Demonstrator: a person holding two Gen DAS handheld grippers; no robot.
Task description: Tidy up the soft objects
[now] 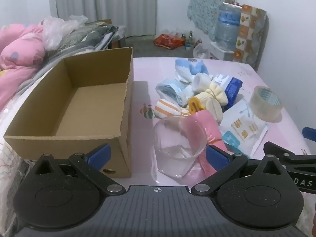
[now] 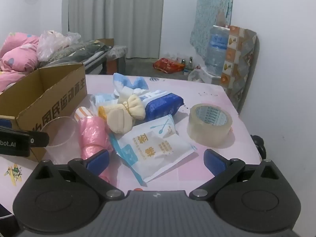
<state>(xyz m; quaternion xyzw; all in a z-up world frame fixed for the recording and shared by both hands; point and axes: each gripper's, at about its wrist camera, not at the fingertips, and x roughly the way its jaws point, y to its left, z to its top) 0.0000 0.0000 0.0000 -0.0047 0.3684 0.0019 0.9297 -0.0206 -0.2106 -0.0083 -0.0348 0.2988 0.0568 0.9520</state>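
1. Left wrist view: the left gripper (image 1: 157,155) hangs over the pale pink tabletop (image 1: 142,90) with its blue-padded jaws spread wide and nothing pressed between them
2. A clear plastic cup (image 1: 178,148) lies tipped on the table in the gap between the jaws, touching neither pad as far as can be seen
3. To the left stands an open, empty brown cardboard box (image 1: 79,106), its near corner just behind the left pad
4. Beyond the cup lies the heap of soft things: a pink plastic bag roll (image 1: 209,132) touching the cup, an orange-striped white sock bundle (image 1: 167,109), a cream sock bundle tied with a rubber band (image 1: 214,95), and a blue-and-white fluffy cloth (image 1: 189,68) at the far end
5. A roll of clear packing tape (image 1: 266,103) stands to the right of the heap, apart from it
6. Right wrist view: the right gripper (image 2: 156,159) has its blue pads standing apart and gripping nothing, above a white sachet with blue spoon print (image 2: 156,142) that lies flat on the table
7. A dark blue wet-wipe pack (image 2: 164,104) lies behind the sachet, under the cream bundle (image 2: 128,110)
8. The tape roll (image 2: 209,122) sits to the right, the box (image 2: 49,98) to the left, with the left gripper's black arm in front of the box
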